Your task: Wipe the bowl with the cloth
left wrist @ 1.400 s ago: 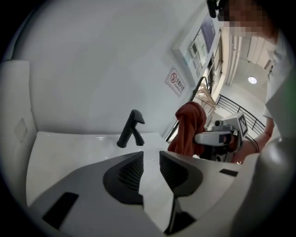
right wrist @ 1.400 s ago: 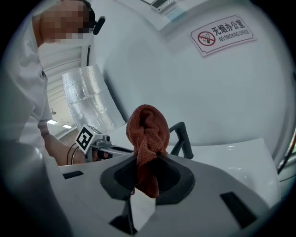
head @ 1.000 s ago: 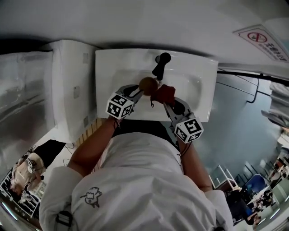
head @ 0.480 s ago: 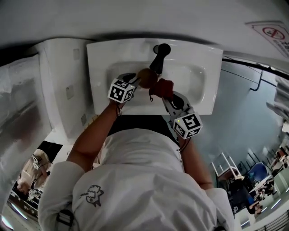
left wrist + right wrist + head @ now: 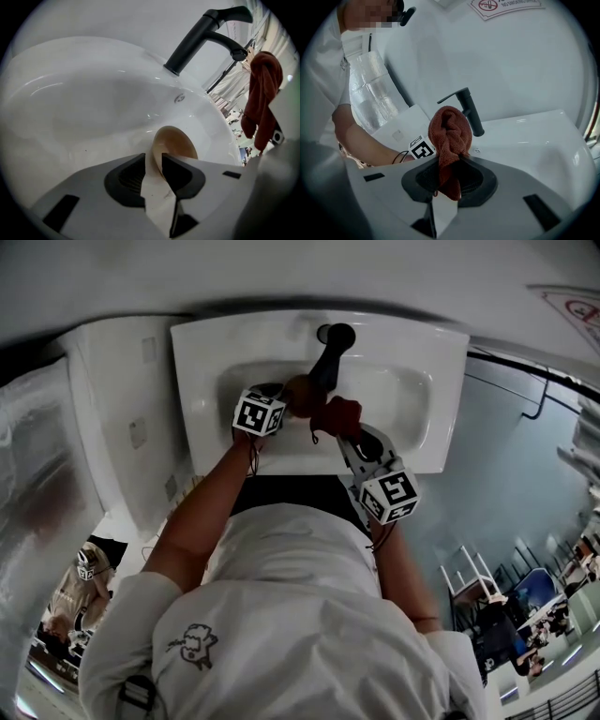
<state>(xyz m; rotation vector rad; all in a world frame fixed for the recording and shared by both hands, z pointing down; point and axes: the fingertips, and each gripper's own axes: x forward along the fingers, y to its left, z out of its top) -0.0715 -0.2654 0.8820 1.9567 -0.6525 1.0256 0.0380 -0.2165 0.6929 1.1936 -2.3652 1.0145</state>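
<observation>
The left gripper (image 5: 155, 161), its jaws just closing, pinches the bowl (image 5: 177, 143) by its rim at lower centre, over the sink (image 5: 89, 108). The right gripper (image 5: 451, 165) clamps the red cloth (image 5: 449, 133) at mid-frame.

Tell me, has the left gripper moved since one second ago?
Yes. The left gripper went from the white sink's front rim into its basin, towards the black tap. Its jaws have just been closing on the tan bowl.

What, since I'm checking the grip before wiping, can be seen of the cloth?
The cloth is rust-red, with a nubby woven look, bunched into a twisted wad. The right tongs pinch it near one end; the rest bulges beyond them. It is over the white sink, beside the black tap, apart from the bowl.
</observation>
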